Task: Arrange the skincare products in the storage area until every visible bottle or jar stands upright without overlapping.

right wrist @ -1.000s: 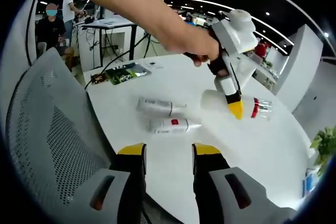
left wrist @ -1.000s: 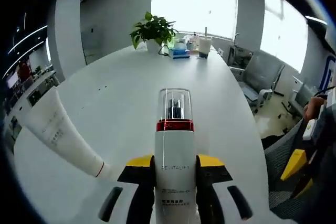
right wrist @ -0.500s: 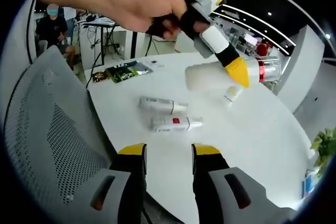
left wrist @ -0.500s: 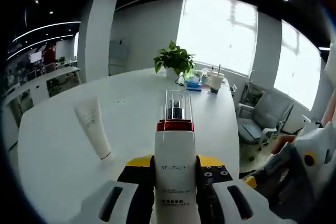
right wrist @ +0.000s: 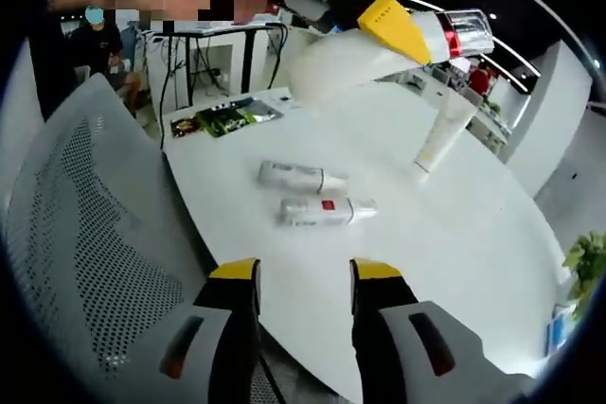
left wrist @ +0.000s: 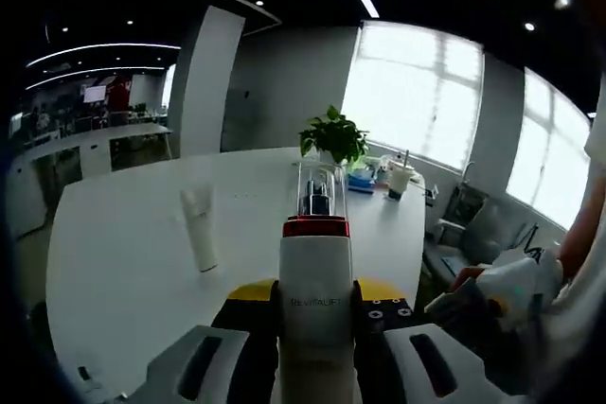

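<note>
Left gripper (left wrist: 315,305) pinches the white pump bottle (left wrist: 315,272), lifted above the white table (left wrist: 123,262). One tube (left wrist: 200,229) stands there, two small bottles (right wrist: 301,177) lie flat. Right gripper (right wrist: 303,283) spread, empty. Mesh chair (right wrist: 85,234) alongside.

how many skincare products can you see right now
4. The pump bottle is held in the left gripper, lifted off the table. A white tube stands on its cap. Two small bottles lie flat near the table's edge. Others may sit outside both views.
</note>
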Tool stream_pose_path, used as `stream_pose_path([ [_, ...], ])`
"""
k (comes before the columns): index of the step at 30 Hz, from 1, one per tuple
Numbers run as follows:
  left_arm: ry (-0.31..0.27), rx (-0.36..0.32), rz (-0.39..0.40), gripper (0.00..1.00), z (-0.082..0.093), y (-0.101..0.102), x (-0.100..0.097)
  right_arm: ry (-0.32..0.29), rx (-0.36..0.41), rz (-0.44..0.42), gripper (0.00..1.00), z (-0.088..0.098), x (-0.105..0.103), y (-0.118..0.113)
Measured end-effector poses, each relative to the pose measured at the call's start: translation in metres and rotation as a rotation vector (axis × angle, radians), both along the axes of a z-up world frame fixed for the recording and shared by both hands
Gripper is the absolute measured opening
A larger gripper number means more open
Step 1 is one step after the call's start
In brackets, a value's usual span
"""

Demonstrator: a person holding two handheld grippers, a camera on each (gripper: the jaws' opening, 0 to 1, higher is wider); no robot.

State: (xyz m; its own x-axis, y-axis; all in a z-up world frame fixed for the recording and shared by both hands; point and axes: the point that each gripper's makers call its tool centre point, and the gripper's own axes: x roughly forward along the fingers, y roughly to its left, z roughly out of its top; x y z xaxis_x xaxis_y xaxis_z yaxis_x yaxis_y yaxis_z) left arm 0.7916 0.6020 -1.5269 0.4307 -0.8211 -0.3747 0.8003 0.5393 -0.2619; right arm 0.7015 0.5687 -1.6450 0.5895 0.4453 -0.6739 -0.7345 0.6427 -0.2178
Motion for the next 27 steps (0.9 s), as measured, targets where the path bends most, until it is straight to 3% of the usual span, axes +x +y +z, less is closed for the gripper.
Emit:
stream_pose_path([
  [16,0.004,-0.033,0.118,0.28,0.011,0.043,-0.027,0.006,-0.02,-0.006,0.34,-0.004,0.0,-0.003],
  [23,0.005,-0.061,0.176,0.28,0.018,0.044,-0.034,0.007,0.032,0.02,0.35,0.003,-0.004,0.004],
  [27,0.0,-0.071,0.192,0.28,0.025,0.042,-0.032,0.01,0.1,0.021,0.36,0.012,-0.004,0.009],
])
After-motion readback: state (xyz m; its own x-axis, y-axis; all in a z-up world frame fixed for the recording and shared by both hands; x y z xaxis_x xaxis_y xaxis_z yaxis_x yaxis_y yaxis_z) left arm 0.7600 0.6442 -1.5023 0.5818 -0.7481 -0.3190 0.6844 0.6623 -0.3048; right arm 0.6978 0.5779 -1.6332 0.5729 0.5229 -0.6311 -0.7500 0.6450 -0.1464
